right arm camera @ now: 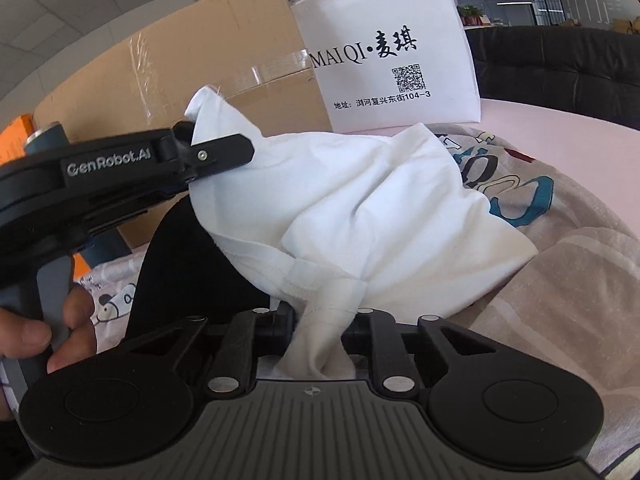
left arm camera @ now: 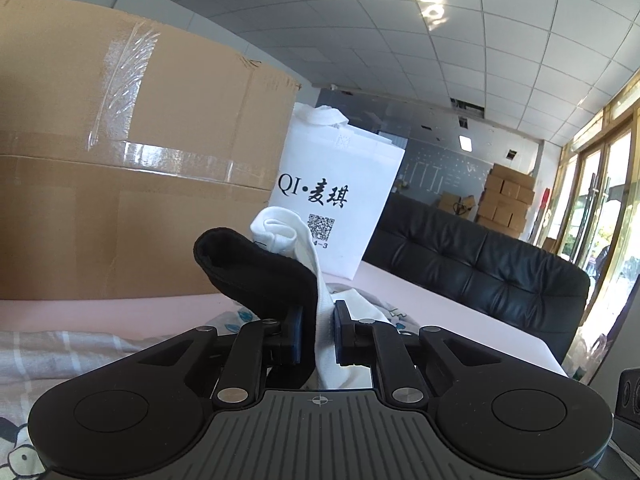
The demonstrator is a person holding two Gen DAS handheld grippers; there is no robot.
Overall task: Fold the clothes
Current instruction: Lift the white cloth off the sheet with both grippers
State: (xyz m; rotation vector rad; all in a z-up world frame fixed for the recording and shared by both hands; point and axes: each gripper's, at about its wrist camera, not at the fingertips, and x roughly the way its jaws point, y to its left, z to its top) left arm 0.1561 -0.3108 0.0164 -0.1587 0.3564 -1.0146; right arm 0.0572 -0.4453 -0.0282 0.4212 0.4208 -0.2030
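A white garment hangs slack between both grippers above a patterned cloth. In the right wrist view my right gripper is shut on a bunched hem of it. My left gripper comes in from the left and pinches an upper corner, with a person's hand on its handle. In the left wrist view the left gripper is shut on a strip of the white garment, and black fabric curls up over its left finger. The black fabric also hangs beneath the white garment.
A big taped cardboard box and a white printed bag stand just behind. A grey cartoon-print cloth covers the pink tabletop. A black sofa runs along the table's right side.
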